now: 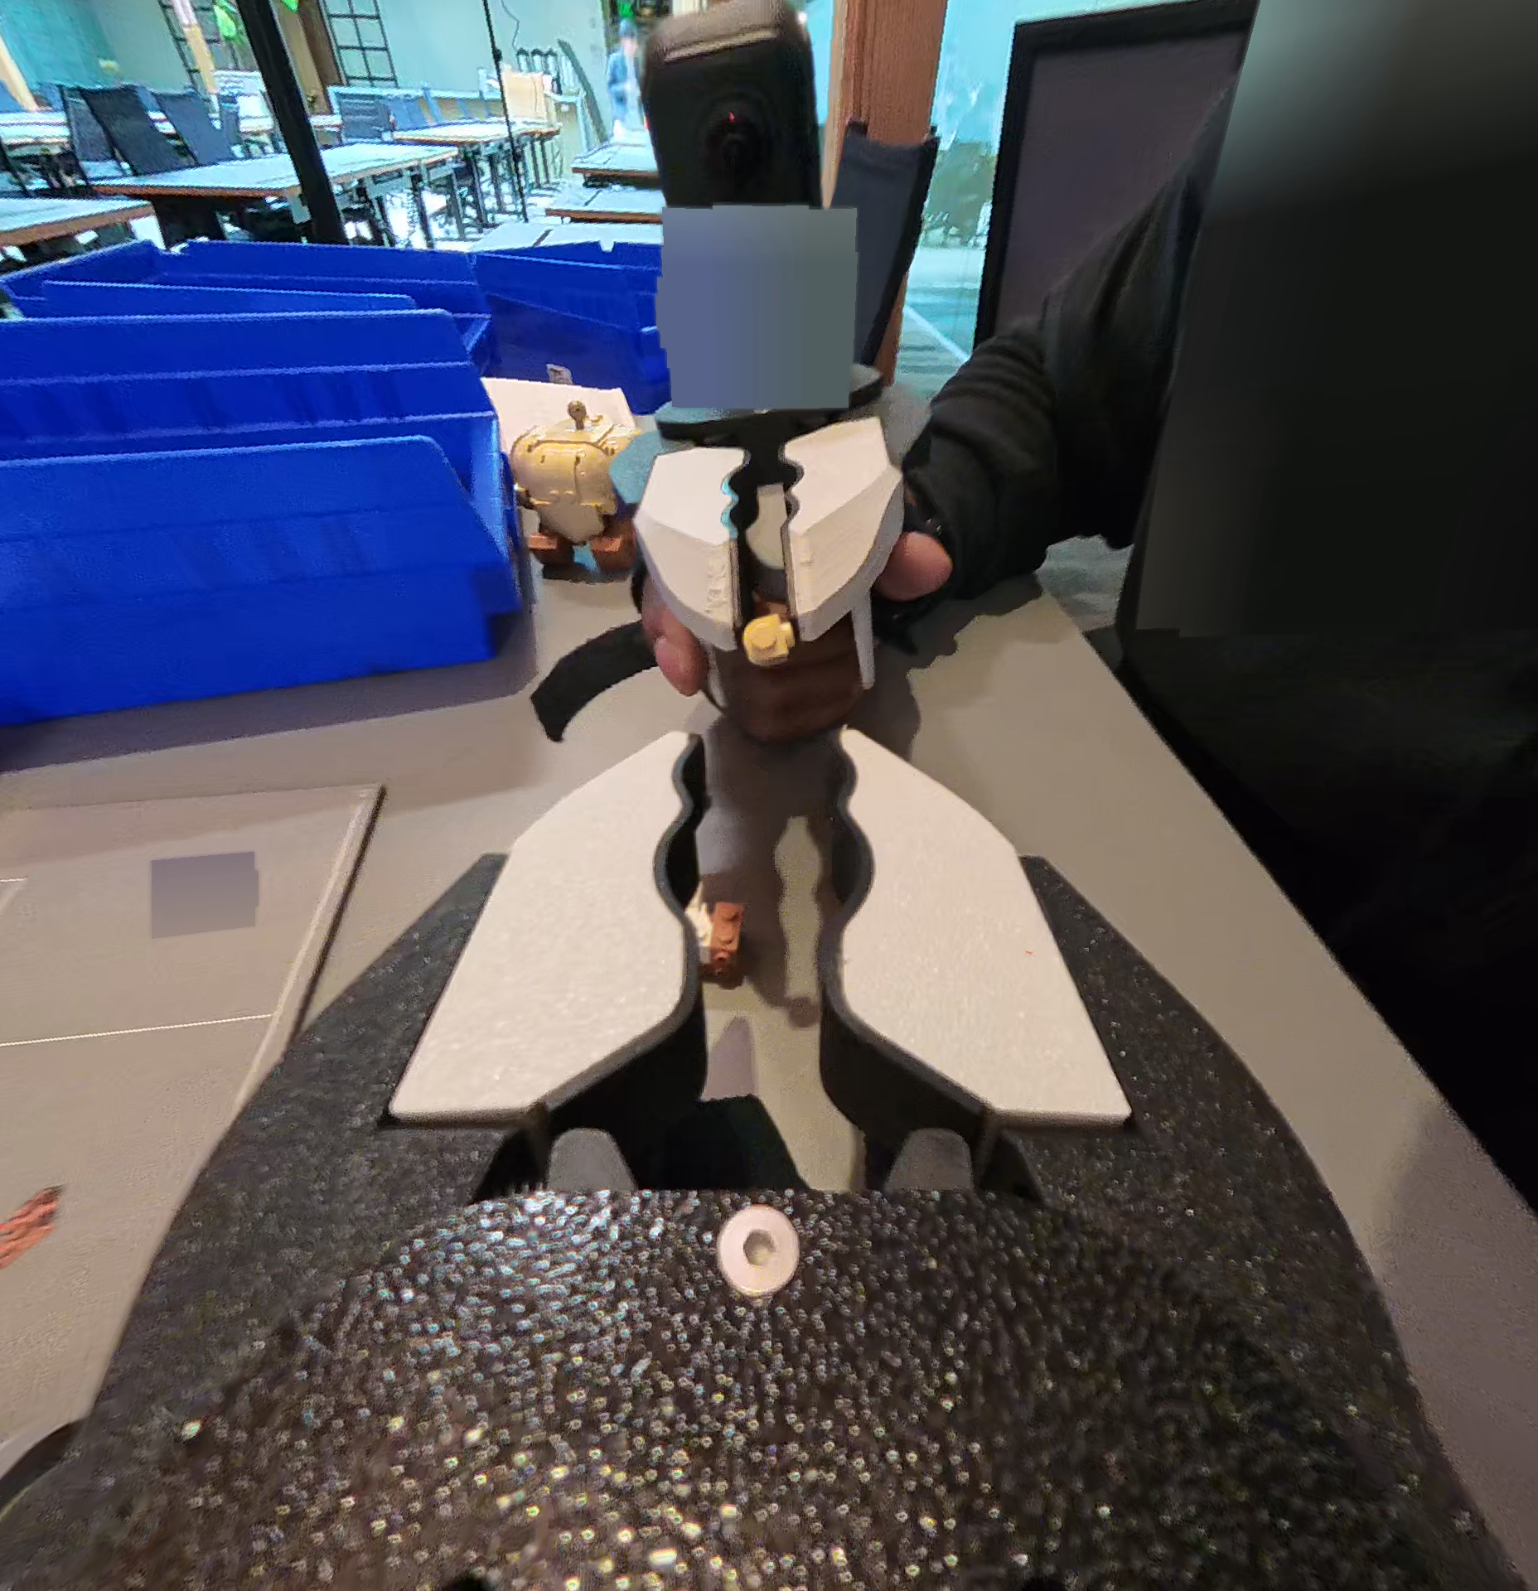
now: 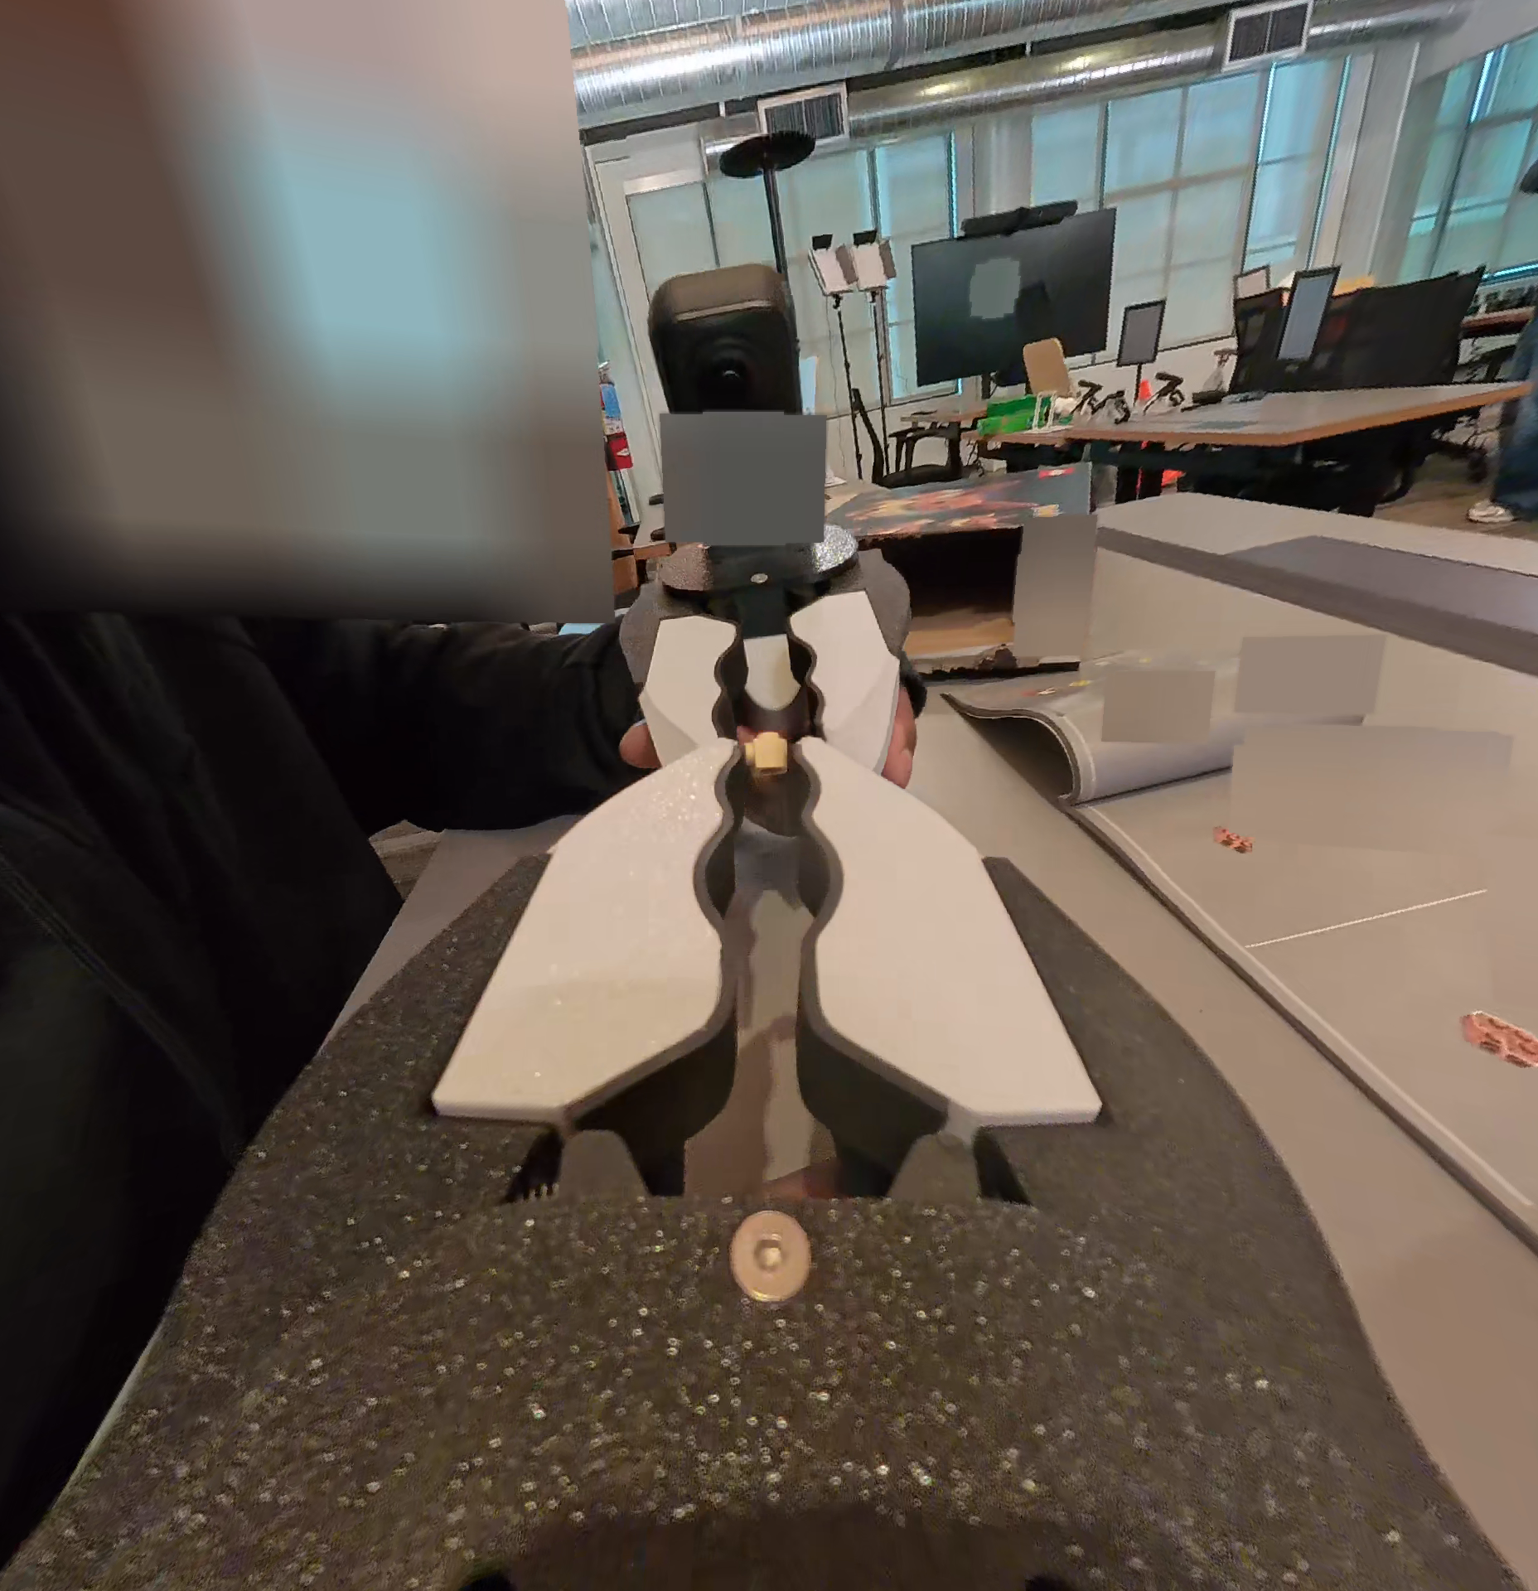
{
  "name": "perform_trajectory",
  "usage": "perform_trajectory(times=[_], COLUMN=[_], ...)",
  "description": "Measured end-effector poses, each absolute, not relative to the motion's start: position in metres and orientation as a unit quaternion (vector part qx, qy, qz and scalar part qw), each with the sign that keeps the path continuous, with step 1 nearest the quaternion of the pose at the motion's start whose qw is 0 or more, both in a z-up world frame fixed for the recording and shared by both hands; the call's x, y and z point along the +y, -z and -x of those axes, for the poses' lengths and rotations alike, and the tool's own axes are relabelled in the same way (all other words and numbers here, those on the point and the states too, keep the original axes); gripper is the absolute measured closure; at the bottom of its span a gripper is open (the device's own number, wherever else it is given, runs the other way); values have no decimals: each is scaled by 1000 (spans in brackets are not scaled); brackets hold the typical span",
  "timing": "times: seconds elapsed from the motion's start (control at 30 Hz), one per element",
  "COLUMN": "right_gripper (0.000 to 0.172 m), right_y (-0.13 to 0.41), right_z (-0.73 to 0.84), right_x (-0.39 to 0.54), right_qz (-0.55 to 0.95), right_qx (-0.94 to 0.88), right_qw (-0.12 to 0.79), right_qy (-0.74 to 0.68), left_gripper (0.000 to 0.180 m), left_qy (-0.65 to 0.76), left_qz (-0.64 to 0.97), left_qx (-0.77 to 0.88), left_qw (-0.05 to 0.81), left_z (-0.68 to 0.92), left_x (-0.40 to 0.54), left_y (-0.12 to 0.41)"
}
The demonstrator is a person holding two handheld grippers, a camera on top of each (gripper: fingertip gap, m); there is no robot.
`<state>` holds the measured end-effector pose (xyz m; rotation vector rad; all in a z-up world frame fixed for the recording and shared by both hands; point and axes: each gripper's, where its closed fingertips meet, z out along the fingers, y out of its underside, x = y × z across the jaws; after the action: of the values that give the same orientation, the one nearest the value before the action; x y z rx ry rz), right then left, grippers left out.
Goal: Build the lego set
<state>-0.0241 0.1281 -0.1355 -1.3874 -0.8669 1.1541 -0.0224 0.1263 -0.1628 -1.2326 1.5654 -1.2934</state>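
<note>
Nearest, left hand-held gripper (image 1: 770, 758) parted, bare above the tabletop (image 1: 1050, 775); right hand-held gripper (image 2: 770, 762) seemingly pinching a small tan brick (image 1: 767, 639).

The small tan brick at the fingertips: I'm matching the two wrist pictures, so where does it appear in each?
Left wrist view: small tan brick at centre, pinched at the facing right gripper tips.
Right wrist view: it is just above centre, at this gripper's own tips.
Shared landmark: the open booklet.

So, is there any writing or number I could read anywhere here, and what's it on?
No text here can be read.
Open booklet: print too small.
Printed box: too blurred.
White paper behind the tan figure: tiny label, unreadable.
</note>
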Motion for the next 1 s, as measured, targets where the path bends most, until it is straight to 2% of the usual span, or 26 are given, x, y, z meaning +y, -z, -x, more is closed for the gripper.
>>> perform_trajectory(times=[0.2, 0.7, 1.0], right_gripper=[163, 163, 163], right_y=[138, 144, 152], right_z=[25, 28, 32], right_x=[128, 128, 127], right_qz=[582, 543, 536], right_qx=[-379, -464, -488], right_qw=[556, 654, 656], right_qy=[-457, -250, -211], left_gripper=[158, 161, 165], left_qy=[555, 637, 661], left_qz=[479, 525, 546], left_qx=[580, 509, 474], left_qw=[354, 245, 203], left_z=[23, 24, 23], left_x=[122, 123, 125], left_y=[151, 153, 156])
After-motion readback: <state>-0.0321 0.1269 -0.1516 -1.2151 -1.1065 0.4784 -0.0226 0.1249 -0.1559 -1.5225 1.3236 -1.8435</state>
